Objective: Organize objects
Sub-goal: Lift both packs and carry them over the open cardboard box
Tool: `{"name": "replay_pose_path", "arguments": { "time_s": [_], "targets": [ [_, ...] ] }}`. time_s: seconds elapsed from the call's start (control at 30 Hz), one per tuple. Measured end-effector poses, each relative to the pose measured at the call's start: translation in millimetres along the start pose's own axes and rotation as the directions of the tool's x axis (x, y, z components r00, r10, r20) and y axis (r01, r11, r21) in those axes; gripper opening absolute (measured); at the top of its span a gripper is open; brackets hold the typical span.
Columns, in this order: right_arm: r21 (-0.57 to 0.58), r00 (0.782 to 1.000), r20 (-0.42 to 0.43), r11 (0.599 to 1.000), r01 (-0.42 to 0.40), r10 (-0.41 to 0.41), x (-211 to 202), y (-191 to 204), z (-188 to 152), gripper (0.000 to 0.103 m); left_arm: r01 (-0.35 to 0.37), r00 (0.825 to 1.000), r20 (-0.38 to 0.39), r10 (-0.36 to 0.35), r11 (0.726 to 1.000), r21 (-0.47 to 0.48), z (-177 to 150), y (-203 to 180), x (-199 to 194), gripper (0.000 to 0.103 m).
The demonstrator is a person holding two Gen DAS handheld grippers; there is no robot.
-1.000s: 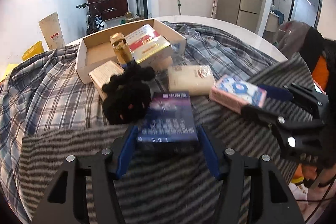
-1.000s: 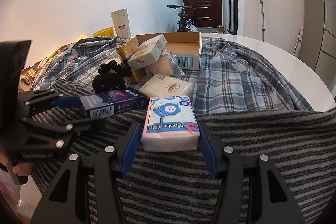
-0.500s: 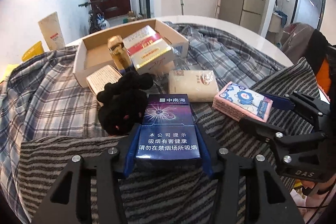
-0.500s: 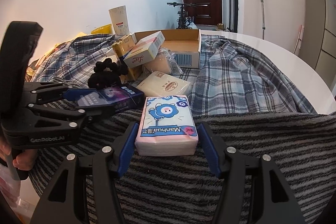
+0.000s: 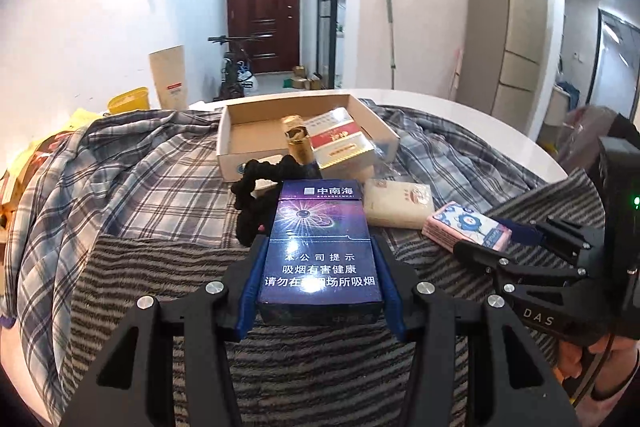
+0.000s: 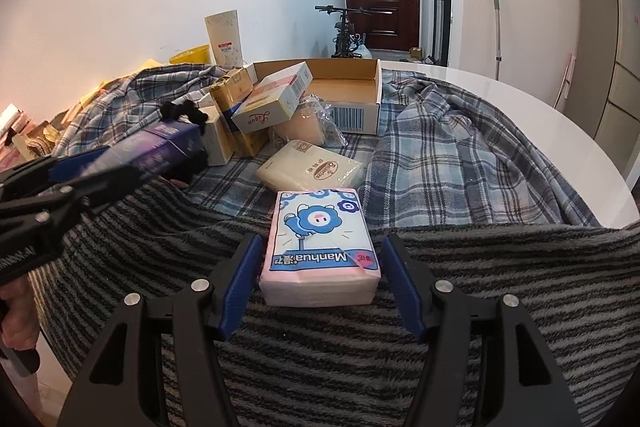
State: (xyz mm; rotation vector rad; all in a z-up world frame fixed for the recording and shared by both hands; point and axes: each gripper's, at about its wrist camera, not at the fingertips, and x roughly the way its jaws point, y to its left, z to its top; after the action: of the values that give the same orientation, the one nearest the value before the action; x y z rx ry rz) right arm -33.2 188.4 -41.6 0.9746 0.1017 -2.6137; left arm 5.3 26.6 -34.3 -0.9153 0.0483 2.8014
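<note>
My left gripper (image 5: 318, 251) is shut on a dark blue cigarette carton (image 5: 320, 247) and holds it lifted above the striped blanket; it also shows in the right wrist view (image 6: 160, 147). My right gripper (image 6: 322, 259) is shut on a pink tissue pack with a blue cartoon (image 6: 320, 243), also seen in the left wrist view (image 5: 466, 227). An open cardboard box (image 5: 256, 135) stands behind on the plaid cloth. A red-and-white box (image 5: 340, 143) leans on its front rim beside a gold box (image 5: 298, 139).
A cream tissue pack (image 6: 310, 169) and a black fuzzy toy (image 5: 256, 203) lie between the grippers and the box. The white round table edge (image 6: 560, 131) shows at right. Clutter lies off the left side.
My left gripper closed on the blue carton, lifted it and tilted it up. My right gripper stayed around the pink tissue pack and raised it slightly.
</note>
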Motion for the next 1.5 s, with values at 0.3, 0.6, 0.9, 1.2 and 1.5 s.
{"name": "replay_pose_path", "arguments": {
  "time_s": [0.3, 0.6, 0.9, 1.2, 1.5],
  "targets": [
    [0.000, 0.999, 0.042, 1.000, 0.001, -0.001, -14, -2, 10, 0.049, -0.061, 0.996, 0.069, 0.062, 0.998, -0.015, 8, 6, -20, 0.052],
    [-0.037, 0.984, 0.177, 0.999, 0.036, -0.029, -43, 4, 45, 0.049, -0.106, 0.983, 0.144, 0.115, 0.992, -0.065, 39, 16, -40, 0.052],
    [-0.047, 0.920, 0.388, 0.996, 0.080, -0.056, -90, 5, 96, 0.049, -0.148, 0.927, 0.334, 0.168, 0.985, -0.084, 86, 17, -87, 0.052],
    [-0.049, 0.868, 0.492, 0.993, 0.106, -0.068, -111, 14, 131, 0.049, -0.133, 0.913, 0.378, 0.153, 0.988, -0.077, 119, 14, -94, 0.053],
    [0.013, 0.820, 0.567, 0.996, 0.088, -0.080, -92, 15, 212, 0.049, -0.216, 0.879, 0.418, 0.231, 0.973, -0.084, 194, 21, -56, 0.053]
  ]
}}
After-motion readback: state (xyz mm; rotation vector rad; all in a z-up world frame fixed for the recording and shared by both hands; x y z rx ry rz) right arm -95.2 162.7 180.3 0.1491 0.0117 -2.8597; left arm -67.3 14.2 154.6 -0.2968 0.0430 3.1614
